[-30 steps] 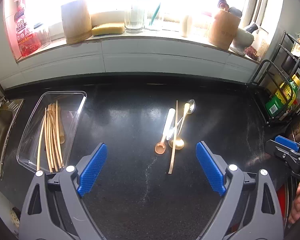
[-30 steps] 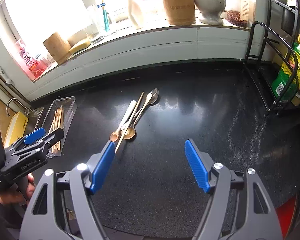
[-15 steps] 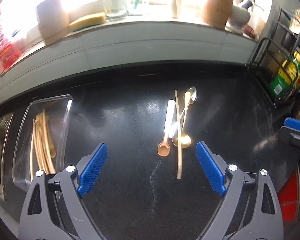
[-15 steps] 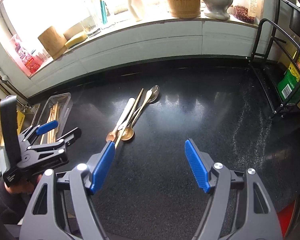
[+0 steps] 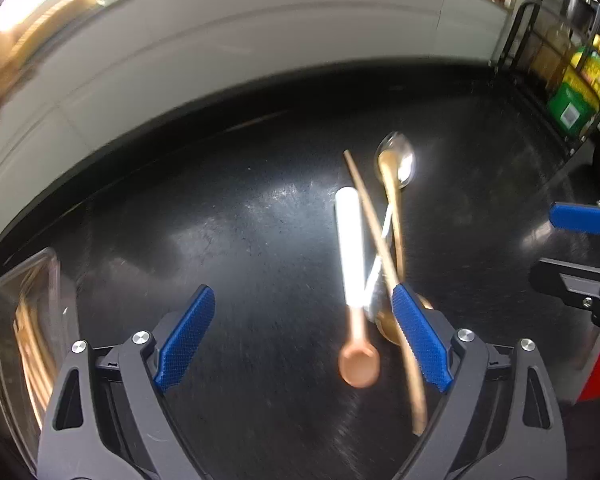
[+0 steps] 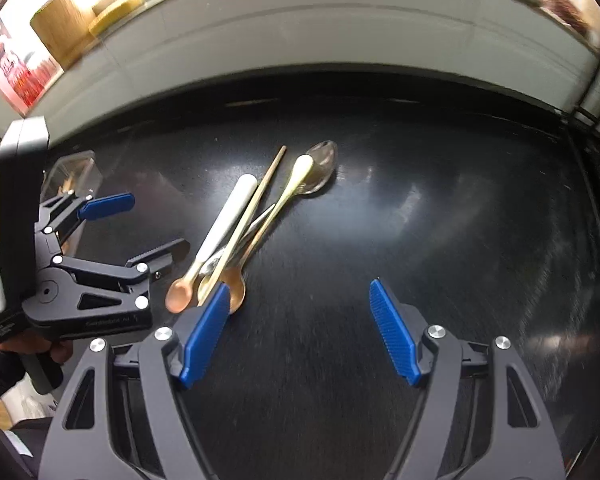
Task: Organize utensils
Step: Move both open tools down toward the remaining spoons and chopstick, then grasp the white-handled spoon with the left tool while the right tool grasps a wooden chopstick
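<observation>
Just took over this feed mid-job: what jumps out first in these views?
A crossed pile of utensils lies mid-counter: a white-handled spoon, a wooden chopstick, a gold spoon and a silver spoon. The open left gripper and open right gripper flank it. A clear tray with more chopsticks sits far left.

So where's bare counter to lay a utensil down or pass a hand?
Bare counter lies right of the utensil pile, out to the wire rack. Another bare stretch runs between the pile and the clear tray. It is crowded at the pile, where the left gripper hangs open beside it.
</observation>
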`<state>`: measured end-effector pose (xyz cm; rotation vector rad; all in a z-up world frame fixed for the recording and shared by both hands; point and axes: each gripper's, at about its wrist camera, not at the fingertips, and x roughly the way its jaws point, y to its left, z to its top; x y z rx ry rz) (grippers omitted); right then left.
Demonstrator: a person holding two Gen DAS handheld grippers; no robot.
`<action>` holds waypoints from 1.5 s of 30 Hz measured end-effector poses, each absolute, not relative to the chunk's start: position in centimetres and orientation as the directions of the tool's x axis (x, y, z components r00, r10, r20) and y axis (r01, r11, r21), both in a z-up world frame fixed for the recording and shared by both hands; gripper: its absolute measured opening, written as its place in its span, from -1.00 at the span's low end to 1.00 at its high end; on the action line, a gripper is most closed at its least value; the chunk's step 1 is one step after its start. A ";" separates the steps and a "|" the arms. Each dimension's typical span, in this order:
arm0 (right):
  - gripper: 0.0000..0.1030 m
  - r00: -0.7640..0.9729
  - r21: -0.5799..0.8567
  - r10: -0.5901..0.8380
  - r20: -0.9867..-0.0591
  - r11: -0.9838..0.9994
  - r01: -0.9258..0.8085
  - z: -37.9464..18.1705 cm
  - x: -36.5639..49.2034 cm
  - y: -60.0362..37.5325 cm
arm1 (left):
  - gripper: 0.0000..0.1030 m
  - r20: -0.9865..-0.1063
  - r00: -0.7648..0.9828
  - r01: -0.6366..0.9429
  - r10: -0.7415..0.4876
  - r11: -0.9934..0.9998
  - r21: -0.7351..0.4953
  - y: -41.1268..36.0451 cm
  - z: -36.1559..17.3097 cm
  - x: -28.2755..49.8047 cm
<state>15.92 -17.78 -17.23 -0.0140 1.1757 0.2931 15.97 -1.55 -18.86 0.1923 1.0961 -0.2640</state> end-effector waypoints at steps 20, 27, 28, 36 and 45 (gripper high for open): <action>0.37 0.297 0.059 0.161 -0.941 0.944 -0.325 -22.7 21.2 -13.9 | 0.70 -0.914 0.329 0.425 -0.236 0.902 -0.080 0.5 -22.6 20.4; 0.41 0.329 -0.007 0.125 -0.936 0.927 -0.374 -23.1 19.6 -13.8 | 0.70 -0.907 0.320 0.460 -0.273 0.882 -0.103 -0.2 -22.7 20.3; 0.41 0.330 -0.011 0.127 -0.935 0.922 -0.387 -23.2 19.4 -14.1 | 0.70 -0.908 0.316 0.463 -0.275 0.880 -0.105 -0.7 -22.8 20.5; 0.41 0.332 0.021 0.118 -0.936 0.959 -0.282 -21.8 18.1 -18.9 | 0.71 -0.909 0.313 0.476 -0.276 0.874 -0.102 -1.9 -23.1 21.7; 0.41 0.285 0.115 0.157 -0.946 0.981 -0.159 -21.2 16.1 -21.4 | 0.53 -0.900 0.388 0.505 -0.199 0.862 0.027 -4.4 -23.3 19.8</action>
